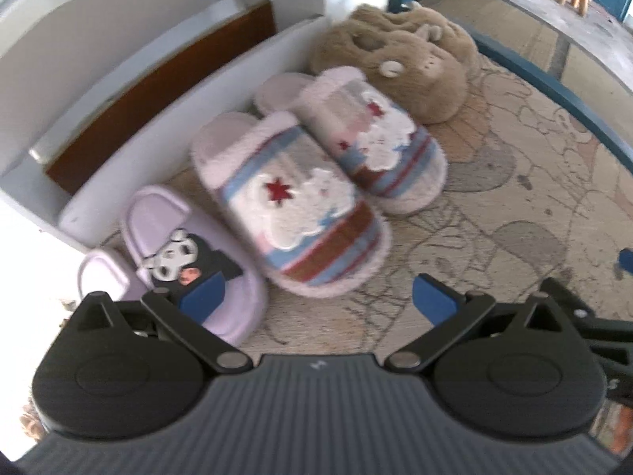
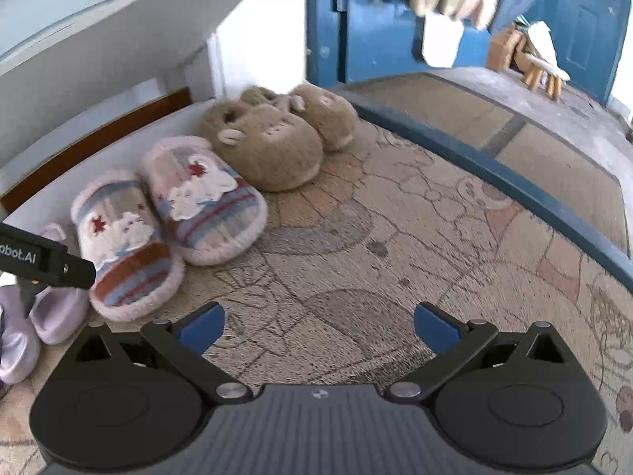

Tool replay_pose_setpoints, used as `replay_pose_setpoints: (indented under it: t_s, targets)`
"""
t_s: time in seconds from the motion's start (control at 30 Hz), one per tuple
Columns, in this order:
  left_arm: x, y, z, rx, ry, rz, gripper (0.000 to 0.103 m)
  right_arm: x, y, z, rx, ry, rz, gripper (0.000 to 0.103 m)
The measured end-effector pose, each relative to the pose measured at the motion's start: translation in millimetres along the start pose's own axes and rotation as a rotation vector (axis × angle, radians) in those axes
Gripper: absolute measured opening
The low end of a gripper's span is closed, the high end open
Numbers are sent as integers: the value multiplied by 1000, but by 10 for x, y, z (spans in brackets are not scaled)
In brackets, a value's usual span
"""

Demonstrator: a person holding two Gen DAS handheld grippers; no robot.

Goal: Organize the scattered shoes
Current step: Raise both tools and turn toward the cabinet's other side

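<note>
Shoes stand in a row along a white ledge on a patterned rug. A pair of brown furry slippers (image 1: 399,59) (image 2: 273,142) is farthest. Beside them lies a pair of pink fluffy striped slippers (image 1: 300,198) (image 2: 166,217) with white cartoon patches. Nearest sits a lilac slide (image 1: 190,257) with a black-and-white cartoon face, a second lilac slide (image 1: 105,273) partly hidden behind it; both show at the right wrist view's left edge (image 2: 59,308). My left gripper (image 1: 318,297) hangs open over the rug, its left fingertip over the lilac slide's toe. My right gripper (image 2: 318,326) is open above bare rug, holding nothing.
A white shoe cabinet (image 2: 118,39) with a brown panel (image 1: 158,91) rises behind the row. The rug (image 2: 395,237) has a blue border (image 2: 514,186). Beyond it are a blue door (image 2: 573,19) and a small wooden stool (image 2: 542,67). The left gripper's body (image 2: 43,261) pokes in from the left.
</note>
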State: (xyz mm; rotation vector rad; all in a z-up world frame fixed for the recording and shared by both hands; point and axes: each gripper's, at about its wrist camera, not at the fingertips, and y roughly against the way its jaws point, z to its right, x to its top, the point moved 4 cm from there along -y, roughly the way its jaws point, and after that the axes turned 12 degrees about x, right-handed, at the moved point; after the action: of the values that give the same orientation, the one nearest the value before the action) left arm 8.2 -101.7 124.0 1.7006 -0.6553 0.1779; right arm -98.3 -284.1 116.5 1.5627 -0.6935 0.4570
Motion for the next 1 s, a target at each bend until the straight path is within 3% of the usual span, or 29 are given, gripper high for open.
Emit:
replay_pose_setpoints:
  t_s: [0.17,0.33,0.53,0.63,0.73,0.83,0.93,1.0]
  targets:
    - [-116,64,-256,21,7,-1,103,176,282,-142,29,118,15,102]
    - [-89,307,-294,-5,-34,32,103,437,623,-109,10,137,61,102]
    - [134,851,-129,-132,-132,135,103,737,1108,77,-11,94,105,102]
    - [304,1273,-59,-222,-149,235,103,923,1378,92,-37,132,150,102]
    - [523,1846,7,-262,-199,405,103,1184,1741,142,-64,158,219,102]
    - [711,2347,6,-245,-236,558,103,1362,2017,196,-70,150,273,102]
    - [891,2749,-54,-202,-237,636,103,1534,2280,224,-76,158,315,102]
    - [968,2967,-77,-184,-264,641,103,1634,2433,211,-82,183,332,102]
